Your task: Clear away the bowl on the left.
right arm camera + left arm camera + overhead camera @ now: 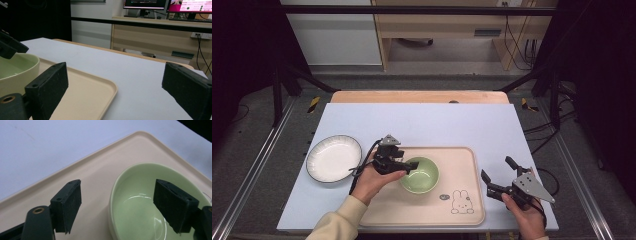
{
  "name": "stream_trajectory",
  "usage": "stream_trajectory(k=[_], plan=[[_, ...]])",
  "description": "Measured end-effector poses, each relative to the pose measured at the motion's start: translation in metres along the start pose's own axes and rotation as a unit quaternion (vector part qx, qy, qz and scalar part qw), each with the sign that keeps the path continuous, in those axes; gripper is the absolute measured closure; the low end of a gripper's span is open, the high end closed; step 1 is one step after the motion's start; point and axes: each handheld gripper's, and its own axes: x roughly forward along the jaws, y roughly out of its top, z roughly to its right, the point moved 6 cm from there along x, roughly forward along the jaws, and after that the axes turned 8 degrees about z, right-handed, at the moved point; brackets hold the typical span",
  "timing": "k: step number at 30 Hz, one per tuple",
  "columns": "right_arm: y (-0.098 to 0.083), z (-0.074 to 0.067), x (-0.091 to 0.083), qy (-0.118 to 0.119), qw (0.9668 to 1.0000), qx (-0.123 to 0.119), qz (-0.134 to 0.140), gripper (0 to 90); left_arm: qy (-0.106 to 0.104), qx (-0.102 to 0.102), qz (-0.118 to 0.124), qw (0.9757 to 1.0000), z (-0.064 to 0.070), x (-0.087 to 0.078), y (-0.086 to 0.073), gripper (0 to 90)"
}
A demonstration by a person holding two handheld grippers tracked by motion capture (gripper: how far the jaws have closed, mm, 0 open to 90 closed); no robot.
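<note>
Covering most of the table (422,117), a pale sheet gives the work a plain, even ground. On its near middle lies the tray (462,210), a beige one with a rabbit print at its near right, likely set there to gather the dishes. The plate (333,158), white with a dark rim, sits off the tray just beside its left edge, so it looks yet to be dealt with. The bowl (421,175), pale green, stands on the tray's left half. The left gripper (408,165) hangs at the bowl's left rim with its jaws spread wide, one outside the wall and one over the hollow, holding nothing; that straddle suits a pinch on the rim. The right gripper (497,176) waits off the tray's right edge, jaws also wide apart and empty, probably kept clear until needed.

Whether the left jaws touch the bowl cannot be told. The bowl's near side is cut off in the left gripper view, and the person's hand hides part of the tray's left edge.
</note>
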Motion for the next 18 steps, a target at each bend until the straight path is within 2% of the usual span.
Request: stream_trajectory(k=[2,5,6,8,11,16,18], plan=[[0.0,0.0,0.0,0.0,1.0,0.0,-0.002,6.7,-0.005,0.004,0.009,0.9999,0.003,0.0,0.002,18.9],[0.0,-0.001,0.0,0.002,1.0,-0.001,0.0,6.7,-0.015,0.024,0.03,0.9992,0.008,-0.001,0.005,15.0],[0.0,-0.001,0.0,0.002,1.0,-0.001,0.0,6.7,-0.015,0.024,0.03,0.9992,0.008,-0.001,0.005,14.4],[0.001,-0.001,0.0,0.002,1.0,0.0,0.001,6.6,-0.022,0.033,0.045,0.9982,0.011,-0.002,0.008,13.9],[0.001,-0.001,0.0,0.002,1.0,-0.001,0.001,6.6,-0.033,0.036,0.068,0.9964,0.016,-0.005,0.013,13.1],[0.002,-0.002,-0.001,0.002,1.0,0.0,0.002,6.6,-0.035,0.042,0.082,0.9951,0.02,-0.008,0.016,13.0],[0.002,-0.002,-0.001,0.001,1.0,-0.001,0.001,6.5,-0.038,0.054,0.101,0.9927,0.023,-0.012,0.02,13.1]])
